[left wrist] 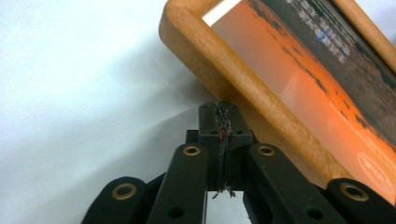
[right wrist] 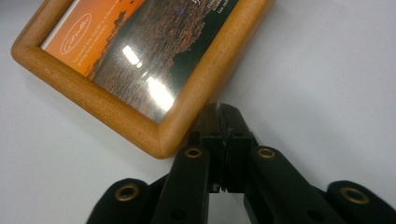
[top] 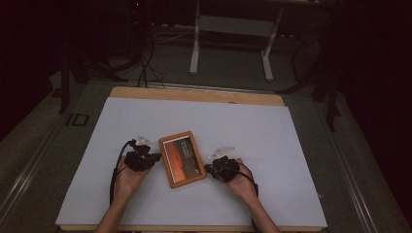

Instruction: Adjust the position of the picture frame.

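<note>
A wooden picture frame [top: 181,158] with an orange sunset print lies flat on the white table [top: 272,145], between my two hands. My left gripper [top: 156,157] sits at the frame's left edge. In the left gripper view its jaws are pressed together with nothing between them, the tips [left wrist: 222,112] right against the wooden frame [left wrist: 243,79]. My right gripper [top: 207,168] rests at the frame's lower right corner. Its jaws are also shut and empty, with the tips [right wrist: 224,116] next to the frame's rounded corner [right wrist: 163,135].
The white sheet covers a wooden tabletop whose bare far edge [top: 194,94] shows beyond it. Farther back stands a white metal stand [top: 231,34], with cables [top: 145,68] on the dark floor.
</note>
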The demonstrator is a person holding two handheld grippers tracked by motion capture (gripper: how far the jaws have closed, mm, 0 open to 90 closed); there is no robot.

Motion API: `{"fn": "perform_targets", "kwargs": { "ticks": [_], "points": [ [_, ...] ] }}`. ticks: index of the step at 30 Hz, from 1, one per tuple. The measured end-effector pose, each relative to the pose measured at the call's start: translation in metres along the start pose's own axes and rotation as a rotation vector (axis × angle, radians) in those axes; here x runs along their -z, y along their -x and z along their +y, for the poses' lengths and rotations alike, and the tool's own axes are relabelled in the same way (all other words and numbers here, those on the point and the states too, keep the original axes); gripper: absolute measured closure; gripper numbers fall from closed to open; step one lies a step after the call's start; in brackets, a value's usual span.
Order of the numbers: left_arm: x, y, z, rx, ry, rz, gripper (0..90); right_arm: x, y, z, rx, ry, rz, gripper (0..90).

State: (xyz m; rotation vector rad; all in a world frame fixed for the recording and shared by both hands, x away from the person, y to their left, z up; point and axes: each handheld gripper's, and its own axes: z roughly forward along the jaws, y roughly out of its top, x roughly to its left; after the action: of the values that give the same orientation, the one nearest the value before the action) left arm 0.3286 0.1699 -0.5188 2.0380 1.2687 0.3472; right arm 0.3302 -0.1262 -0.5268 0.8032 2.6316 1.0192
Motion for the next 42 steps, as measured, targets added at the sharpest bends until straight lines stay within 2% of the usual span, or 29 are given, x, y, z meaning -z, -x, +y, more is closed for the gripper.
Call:
{"fn": "perform_targets", "kwargs": {
  "ticks": [1, 2, 6, 12, 14, 16, 25, 28, 31, 35, 38, 42],
  "points": [
    [-0.003, 0.001, 0.003, -0.018, -0.015, 0.023, 89.5, 0.000, -0.001, 0.000, -0.001, -0.002, 0.012, 89.6],
    [-0.003, 0.001, 0.004, -0.022, -0.019, 0.033, 89.7, 0.002, -0.004, -0.001, 0.019, -0.008, 0.029, 89.7],
    [-0.005, 0.001, 0.009, -0.040, -0.029, 0.064, 89.8, 0.003, -0.012, -0.001, 0.040, -0.010, 0.056, 89.7],
    [-0.013, 0.000, 0.016, -0.052, -0.047, 0.064, 89.8, 0.008, -0.017, -0.001, 0.055, -0.006, 0.095, 87.4],
    [-0.016, 0.000, 0.019, -0.062, -0.046, 0.063, 89.8, 0.009, -0.016, -0.001, 0.035, 0.013, 0.138, 87.3],
    [-0.018, 0.001, 0.022, -0.073, -0.049, 0.064, 89.8, 0.010, -0.017, 0.000, 0.039, 0.011, 0.132, 87.2],
    [-0.037, 0.009, 0.027, -0.112, -0.091, 0.082, 89.9, 0.011, -0.013, -0.003, 0.017, 0.017, 0.166, 86.6],
    [-0.037, 0.006, 0.026, -0.087, -0.087, 0.058, 89.7, 0.011, -0.013, -0.004, 0.014, 0.017, 0.165, 85.1],
    [-0.035, 0.004, 0.023, -0.086, -0.081, 0.046, 89.5, 0.011, -0.012, -0.004, 0.015, 0.016, 0.161, 83.6],
    [-0.030, 0.001, 0.017, -0.061, -0.057, 0.019, 84.9, 0.014, -0.009, -0.005, -0.001, 0.029, 0.145, 78.9],
    [-0.026, -0.002, 0.011, -0.033, -0.020, -0.011, 82.3, 0.017, -0.005, -0.006, -0.014, 0.047, 0.134, 75.1],
    [-0.023, -0.004, 0.009, -0.029, 0.002, -0.013, 78.3, 0.019, 0.000, -0.007, -0.042, 0.066, 0.124, 71.8]
  ]
}}
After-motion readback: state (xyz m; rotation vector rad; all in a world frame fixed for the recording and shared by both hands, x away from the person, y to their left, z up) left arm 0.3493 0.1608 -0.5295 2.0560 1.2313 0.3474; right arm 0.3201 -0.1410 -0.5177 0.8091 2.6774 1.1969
